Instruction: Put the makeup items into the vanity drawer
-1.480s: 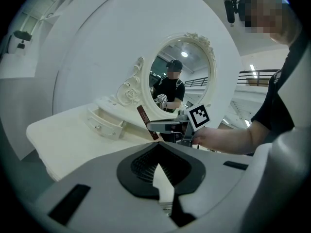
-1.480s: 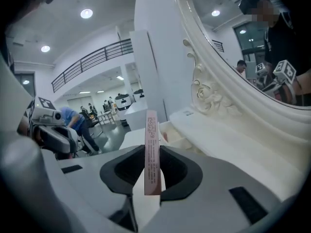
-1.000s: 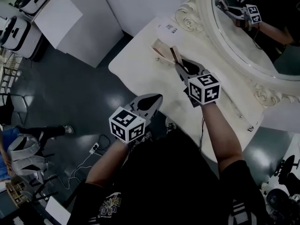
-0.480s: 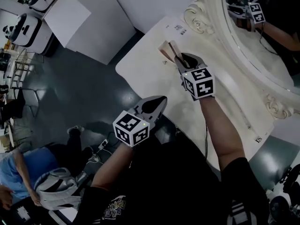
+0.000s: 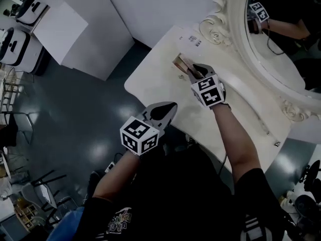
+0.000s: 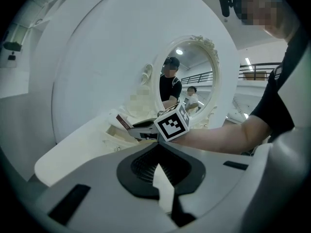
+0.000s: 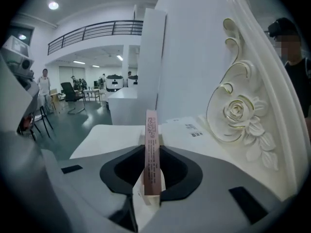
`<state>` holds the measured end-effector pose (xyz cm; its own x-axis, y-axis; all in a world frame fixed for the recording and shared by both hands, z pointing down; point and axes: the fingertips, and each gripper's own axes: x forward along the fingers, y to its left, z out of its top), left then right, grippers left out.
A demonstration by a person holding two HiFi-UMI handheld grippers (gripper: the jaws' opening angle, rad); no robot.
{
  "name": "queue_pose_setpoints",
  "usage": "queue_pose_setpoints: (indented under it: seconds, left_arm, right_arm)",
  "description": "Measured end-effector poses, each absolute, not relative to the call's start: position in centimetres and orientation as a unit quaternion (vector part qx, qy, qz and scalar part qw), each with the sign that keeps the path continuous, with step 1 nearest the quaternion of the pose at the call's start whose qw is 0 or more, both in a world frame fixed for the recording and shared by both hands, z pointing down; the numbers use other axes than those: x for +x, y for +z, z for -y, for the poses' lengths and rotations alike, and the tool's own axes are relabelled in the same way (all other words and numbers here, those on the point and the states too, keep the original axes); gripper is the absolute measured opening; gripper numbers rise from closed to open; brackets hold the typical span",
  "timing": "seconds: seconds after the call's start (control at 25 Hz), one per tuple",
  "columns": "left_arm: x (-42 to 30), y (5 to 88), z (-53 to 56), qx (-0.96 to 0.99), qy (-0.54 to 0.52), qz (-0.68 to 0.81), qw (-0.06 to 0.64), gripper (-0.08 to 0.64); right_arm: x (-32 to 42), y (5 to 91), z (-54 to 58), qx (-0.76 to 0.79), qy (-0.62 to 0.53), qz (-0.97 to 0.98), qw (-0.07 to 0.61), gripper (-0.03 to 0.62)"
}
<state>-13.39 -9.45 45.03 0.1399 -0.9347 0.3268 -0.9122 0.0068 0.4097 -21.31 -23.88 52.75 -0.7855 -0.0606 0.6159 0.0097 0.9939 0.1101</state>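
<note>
Two jaws of the right gripper (image 7: 152, 154) are closed on a slim pink rectangular carton (image 7: 151, 130). The carton stands on its narrow edge between them and reaches out past their tips, over the white vanity table top (image 5: 155, 74) and, as it seems, just above an open white drawer (image 6: 112, 131). The left gripper (image 5: 170, 106) hangs behind and to the left of the right one, beside the table edge, with its jaws together and nothing between them.

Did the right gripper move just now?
Yes. The right gripper, shut on the pink box, has moved closer to the open drawer, toward the vanity's far corner.
</note>
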Motion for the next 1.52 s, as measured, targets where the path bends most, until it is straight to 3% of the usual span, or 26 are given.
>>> queue_pose_setpoints:
  seconds: [0.72, 1.16, 1.52]
  left_arm:
    - [-17.4, 46.2, 9.0, 0.720, -0.045, 0.628, 0.291, 0.002]
    - [-18.1, 46.0, 9.2, 0.738, -0.047, 0.608, 0.290, 0.002]
    - [-17.9, 45.3, 8.6, 0.760, -0.040, 0.585, 0.279, 0.002]
  right_arm:
    - [-23.0, 56.9, 24.9, 0.008, -0.147, 0.886, 0.440, 0.114]
    - [-22.7, 55.7, 25.4, 0.043, -0.123, 0.894, 0.428, 0.118]
    - [-21.3, 52.5, 25.1, 0.100, -0.072, 0.917, 0.379, 0.110]
